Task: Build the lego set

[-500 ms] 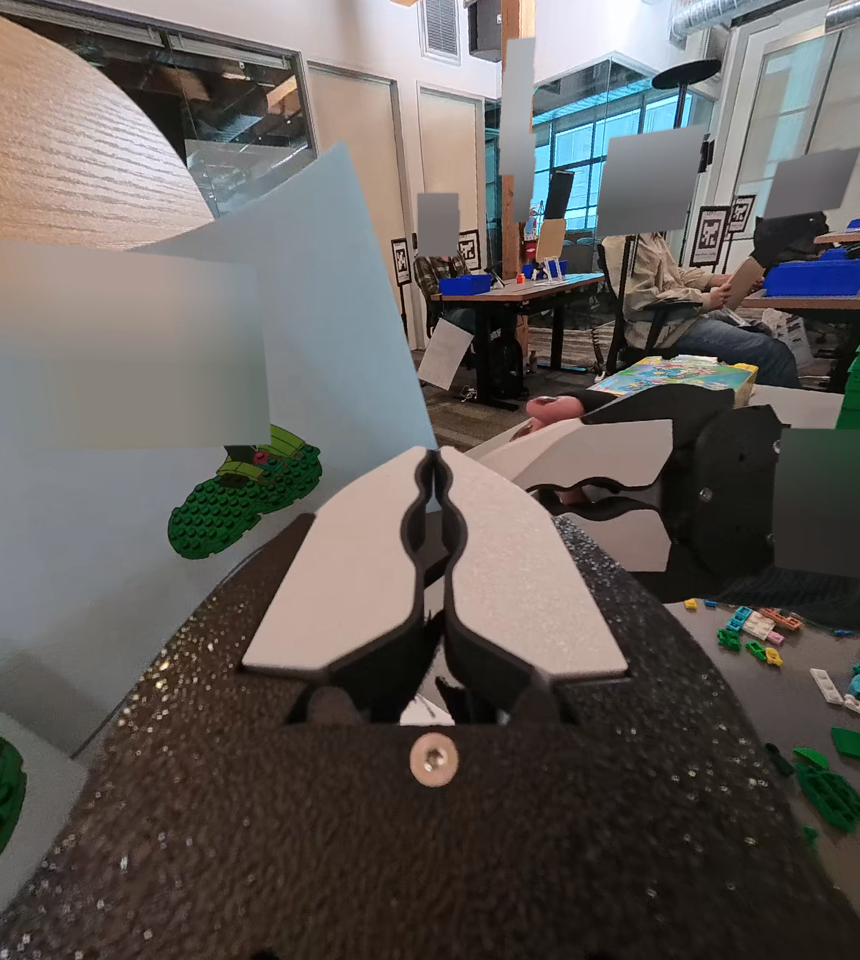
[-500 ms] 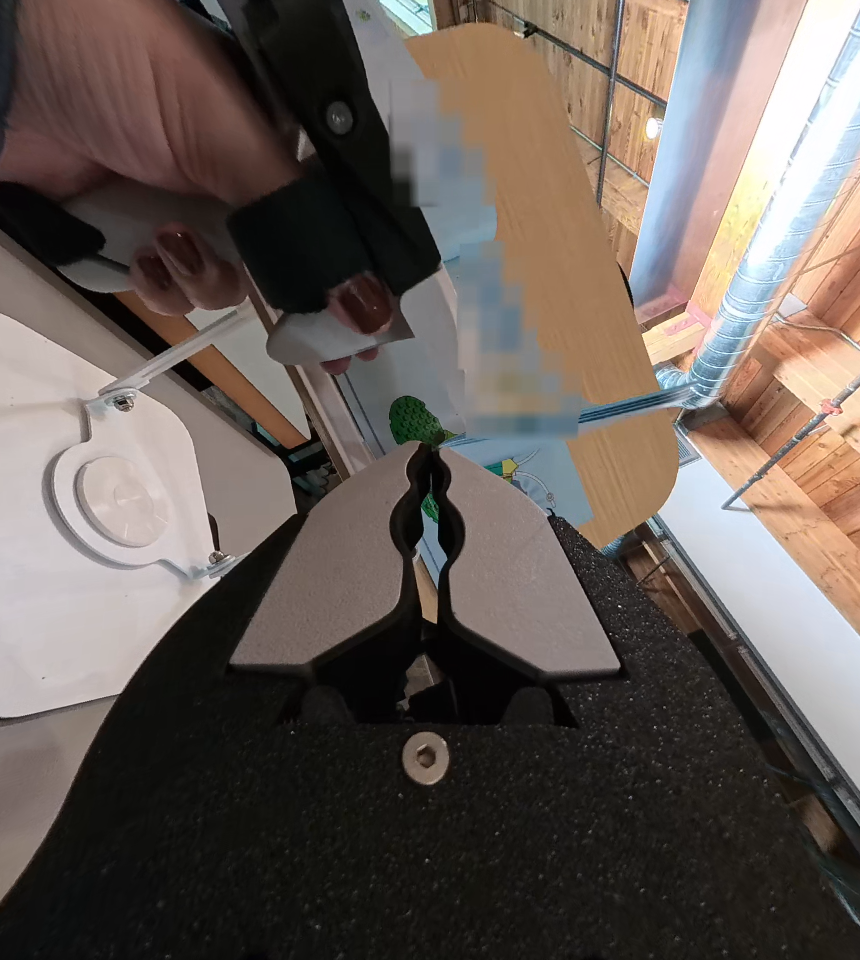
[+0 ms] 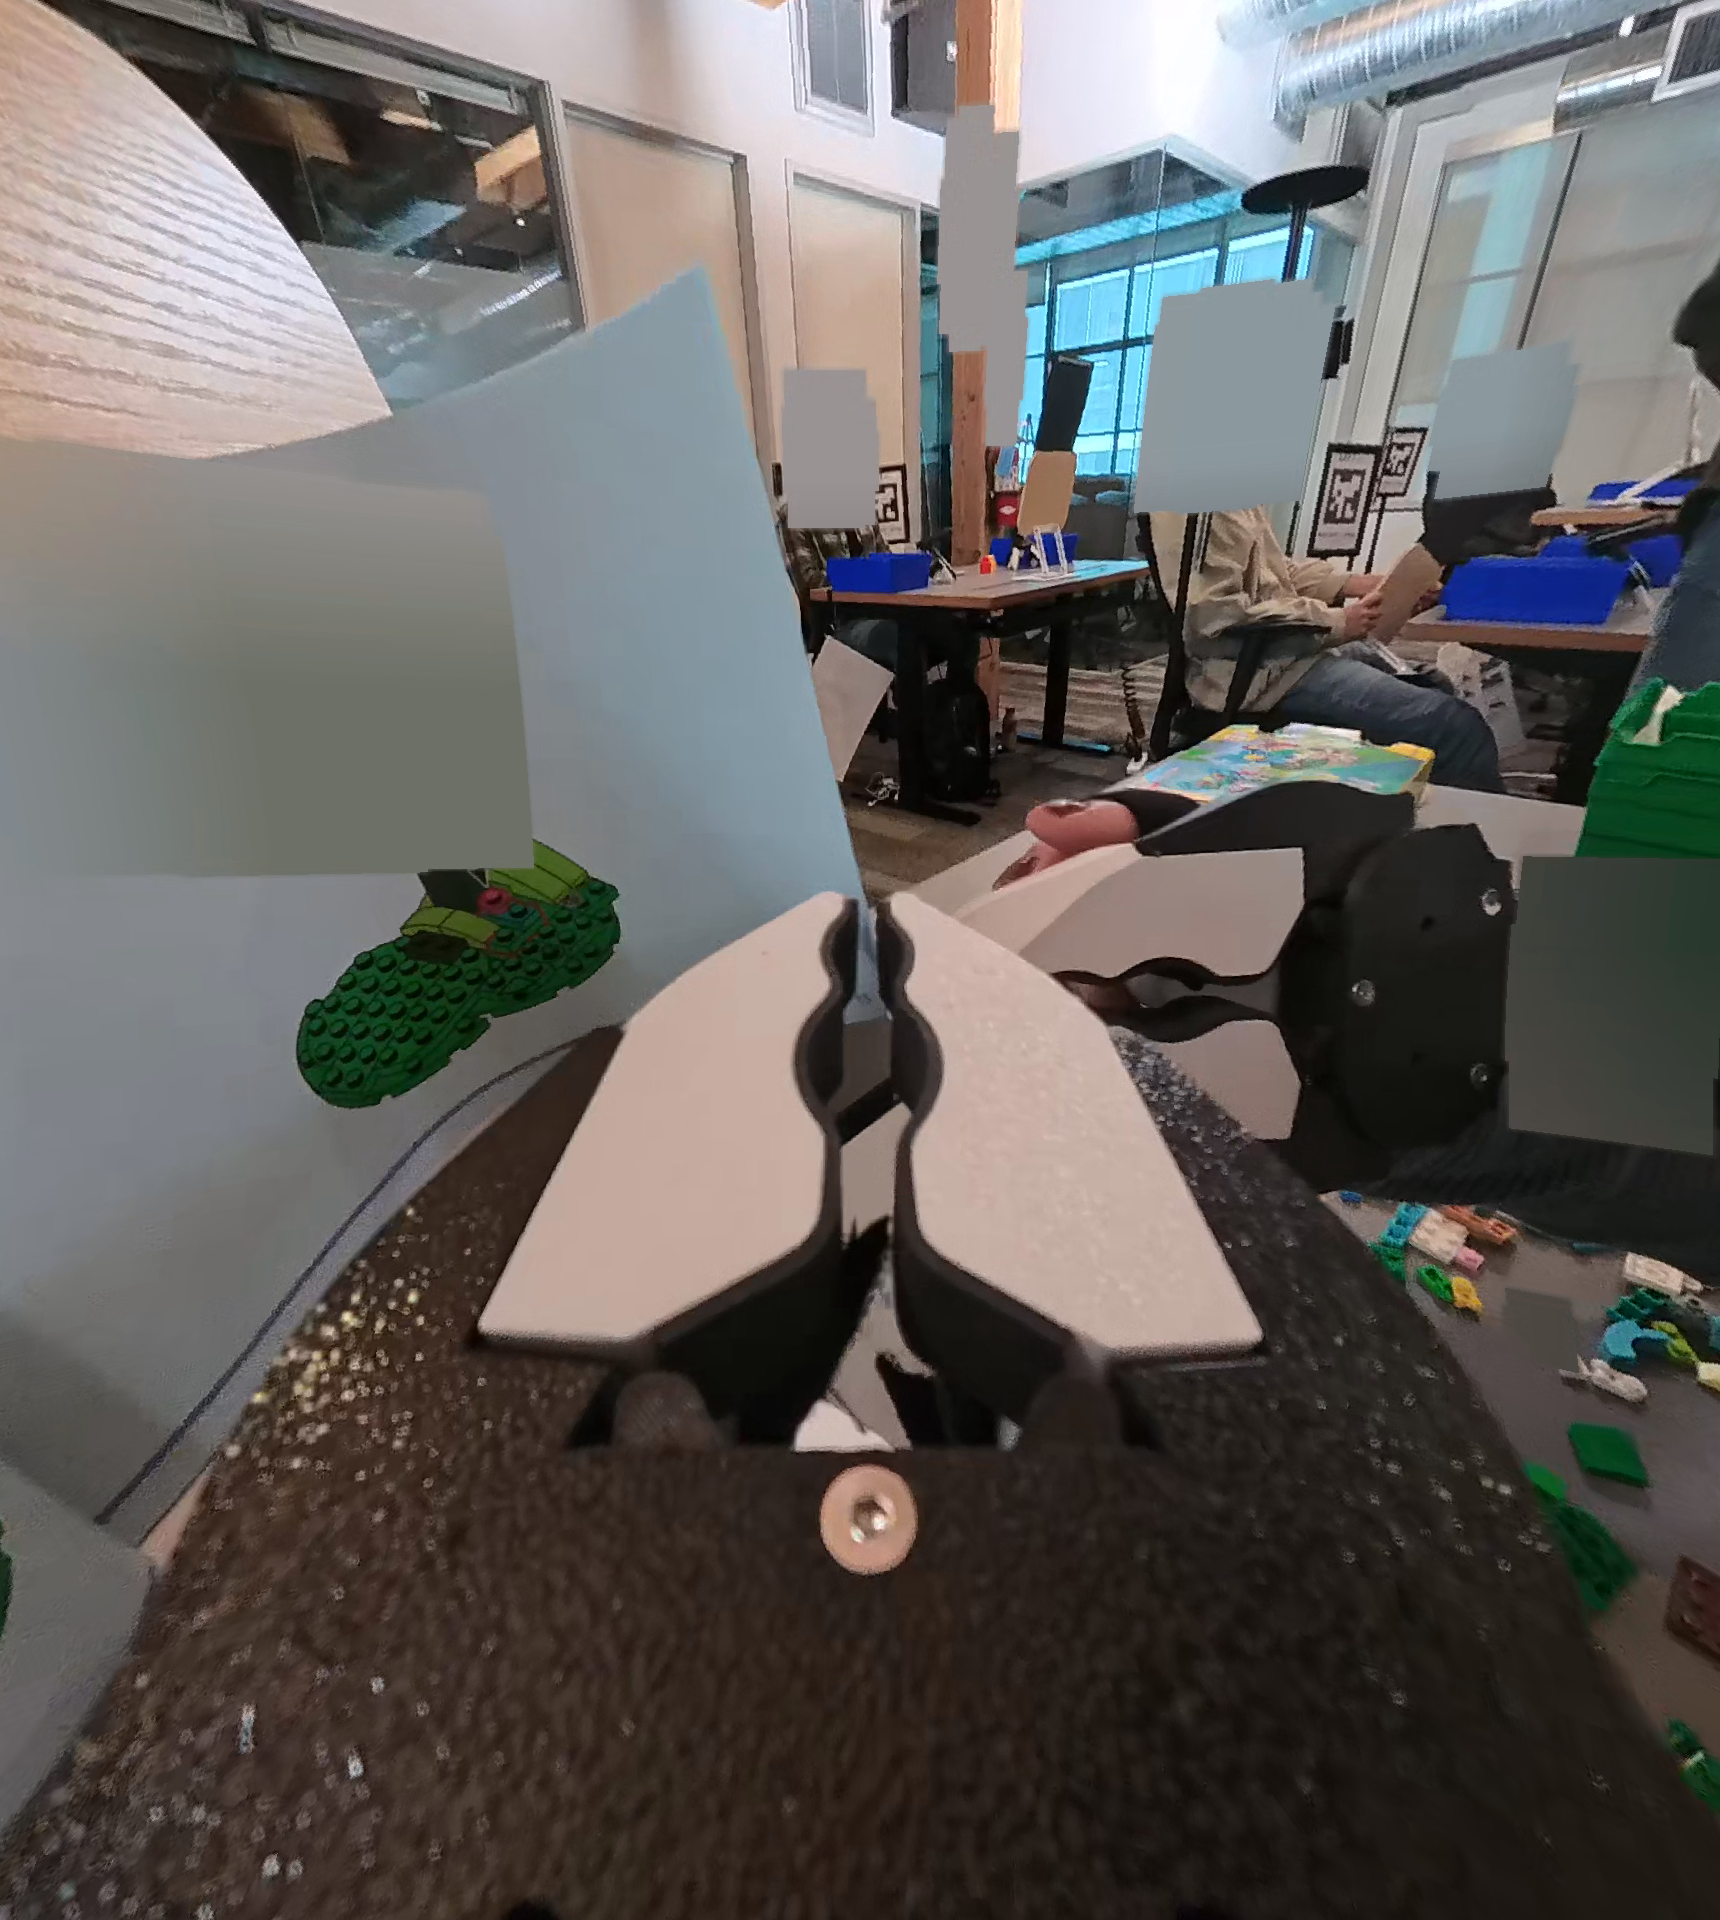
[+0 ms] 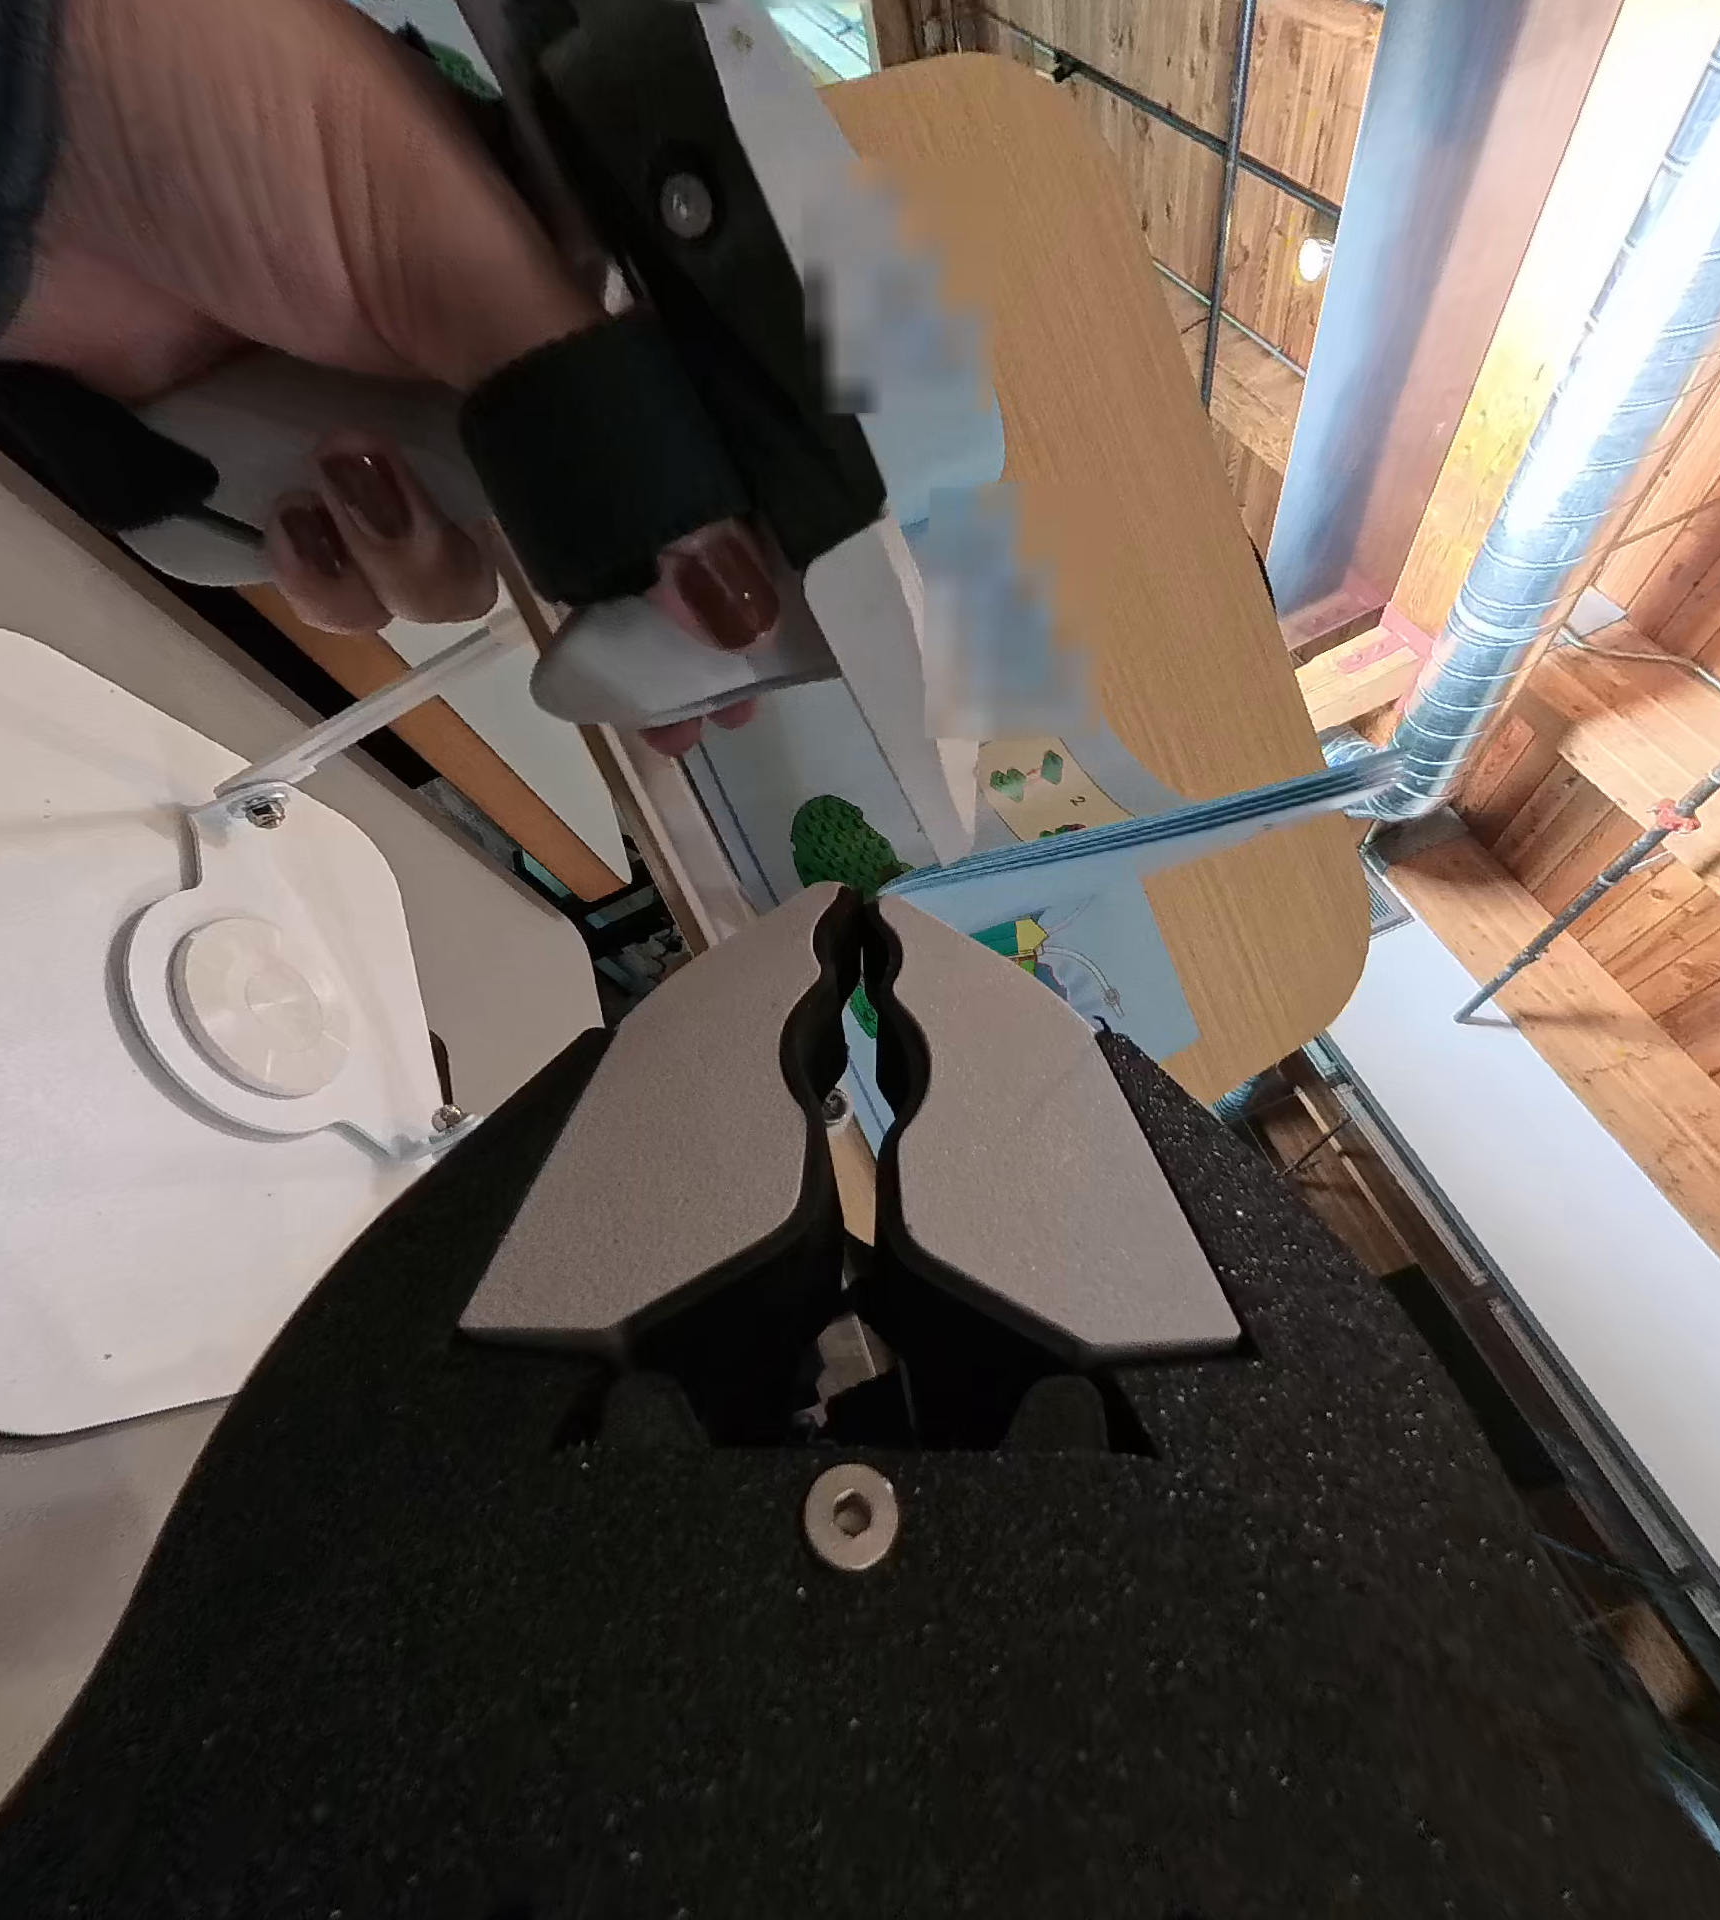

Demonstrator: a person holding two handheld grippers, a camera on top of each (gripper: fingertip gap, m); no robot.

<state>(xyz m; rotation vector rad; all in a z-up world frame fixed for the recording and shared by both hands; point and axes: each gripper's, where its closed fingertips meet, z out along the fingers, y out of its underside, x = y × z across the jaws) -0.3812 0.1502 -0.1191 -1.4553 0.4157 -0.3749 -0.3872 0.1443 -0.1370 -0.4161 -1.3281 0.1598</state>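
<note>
Left gripper has its jaws nearly together, pinching a page edge of the booklet; right gripper is clamped on the page stack's corner. So I'd say this is manual-flipping, no building yet. Next move needs one pinch let go so the sheet can turn without tearing. Bricks are scattered on the table at right, well apart, with open tabletop near them. Far back are desks.
</note>
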